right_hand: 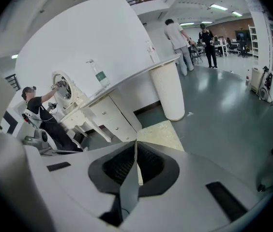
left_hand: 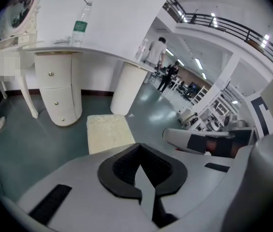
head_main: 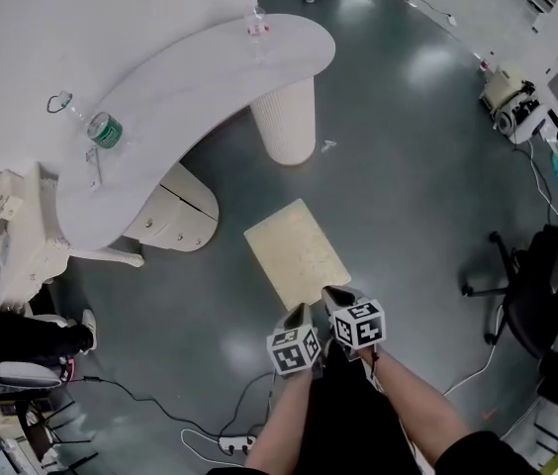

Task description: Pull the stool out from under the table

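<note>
At the far left we see the white curved desk (head_main: 160, 87), with a water bottle (head_main: 101, 127) wearing a green label lying near its front edge and a smaller clear bottle (head_main: 256, 26) toward its far end. Under the desk sits a rounded drawer unit (head_main: 175, 211), and to its right a fluted white pillar (head_main: 287, 117) holds up the desk's tip.

The stool (head_main: 297, 250), with a cream rectangular top, stands on the grey-green floor (head_main: 408, 186) in front of the gap between the drawers and the pillar, clear of the desk's edge.

At the stool's near end, the left claw (head_main: 301, 313) is fully closed. In its own view the dark pads meet along one line with nothing between them, and the stool (left_hand: 108, 133) lies beyond the tips.

Just beside it, the right claw (head_main: 331, 294) is likewise closed tight and empty. Its pads are pressed together, and the stool (right_hand: 160, 134) shows past them on the floor.

Farther right a black office chair (head_main: 536, 285) stands well apart from the stool.
</note>
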Available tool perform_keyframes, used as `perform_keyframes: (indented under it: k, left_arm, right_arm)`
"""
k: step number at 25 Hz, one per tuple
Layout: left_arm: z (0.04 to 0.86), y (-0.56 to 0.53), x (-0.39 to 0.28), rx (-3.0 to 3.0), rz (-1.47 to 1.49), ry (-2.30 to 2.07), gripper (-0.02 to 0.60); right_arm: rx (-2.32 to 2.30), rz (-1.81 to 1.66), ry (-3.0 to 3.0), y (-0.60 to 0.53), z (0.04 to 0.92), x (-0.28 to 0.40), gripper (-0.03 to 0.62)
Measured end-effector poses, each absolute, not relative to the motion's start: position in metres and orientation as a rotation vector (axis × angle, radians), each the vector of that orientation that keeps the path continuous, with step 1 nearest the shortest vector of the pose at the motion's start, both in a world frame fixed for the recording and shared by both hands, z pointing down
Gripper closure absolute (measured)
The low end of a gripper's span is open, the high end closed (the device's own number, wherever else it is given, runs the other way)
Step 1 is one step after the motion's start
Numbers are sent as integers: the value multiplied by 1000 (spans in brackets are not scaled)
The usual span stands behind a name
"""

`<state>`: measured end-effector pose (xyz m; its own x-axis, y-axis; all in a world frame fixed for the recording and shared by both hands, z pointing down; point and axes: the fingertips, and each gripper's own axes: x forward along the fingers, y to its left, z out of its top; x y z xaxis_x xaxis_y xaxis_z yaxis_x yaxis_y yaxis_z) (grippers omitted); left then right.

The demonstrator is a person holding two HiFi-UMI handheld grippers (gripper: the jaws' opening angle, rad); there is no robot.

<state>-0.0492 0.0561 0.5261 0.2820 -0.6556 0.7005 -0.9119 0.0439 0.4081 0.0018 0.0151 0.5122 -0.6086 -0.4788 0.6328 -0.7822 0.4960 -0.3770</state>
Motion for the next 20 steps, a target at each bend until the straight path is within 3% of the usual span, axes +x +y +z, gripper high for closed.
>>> perform_keyframes:
  k: [20]
  left_arm:
    - [372, 71, -59, 1916, 247, -1549, 575]
  right_arm:
    - [1061, 470, -2476, 55, 345, -10, 588]
